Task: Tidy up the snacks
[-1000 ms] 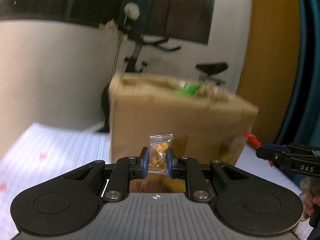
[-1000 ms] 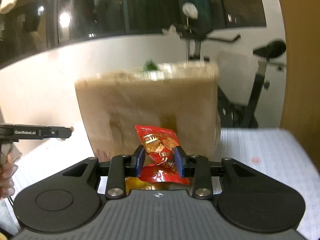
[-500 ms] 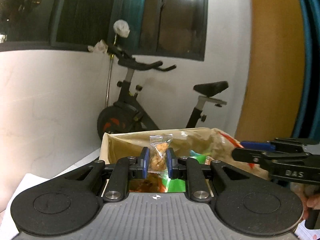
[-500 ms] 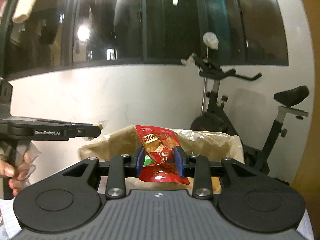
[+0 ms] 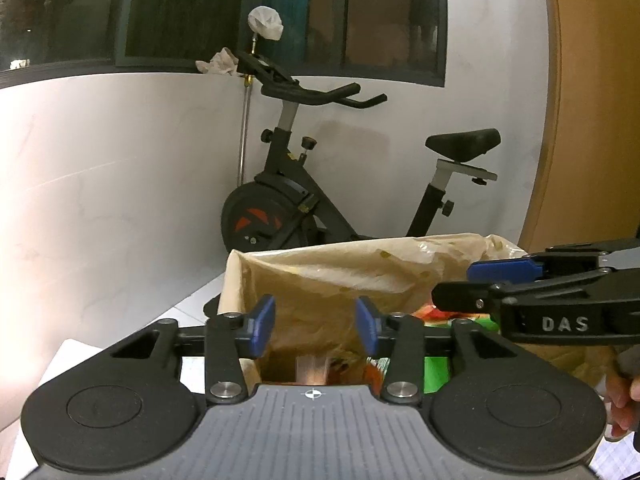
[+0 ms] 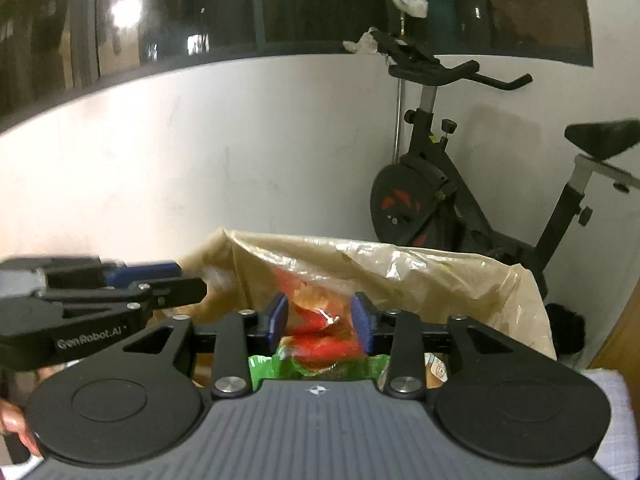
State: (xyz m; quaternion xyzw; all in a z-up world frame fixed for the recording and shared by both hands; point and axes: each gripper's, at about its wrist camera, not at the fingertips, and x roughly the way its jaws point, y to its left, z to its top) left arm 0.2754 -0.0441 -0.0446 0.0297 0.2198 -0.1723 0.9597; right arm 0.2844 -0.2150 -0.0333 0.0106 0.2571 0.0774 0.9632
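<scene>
A cardboard box lined with a beige plastic bag [image 5: 360, 256] [image 6: 420, 256] stands right in front of both grippers. My left gripper [image 5: 315, 326] [image 6: 188, 280] hangs over it, jaws opening, nothing between the blue pads. Below them a small clear packet of brown snacks [image 5: 312, 368] shows as a blur inside the box. My right gripper [image 6: 320, 322] [image 5: 456, 284] is beside it over the box, jaws opening too. A red snack packet [image 6: 320, 330] is blurred between its pads, which no longer press on it. Green packets [image 6: 280, 364] [image 5: 436, 368] lie in the box.
Behind the box a black exercise bike [image 5: 292, 200] [image 6: 432, 200] stands against a white wall under dark windows. An orange door [image 5: 588, 120] is at the right. White cloth [image 5: 72, 356] covers the table at the box's left. A person's fingers [image 5: 624, 404] hold the handles.
Both grippers rose from in front of the box's side to above its open top. Both jaws have spread; the clear packet has dropped from the left one, the red packet is slipping from the right.
</scene>
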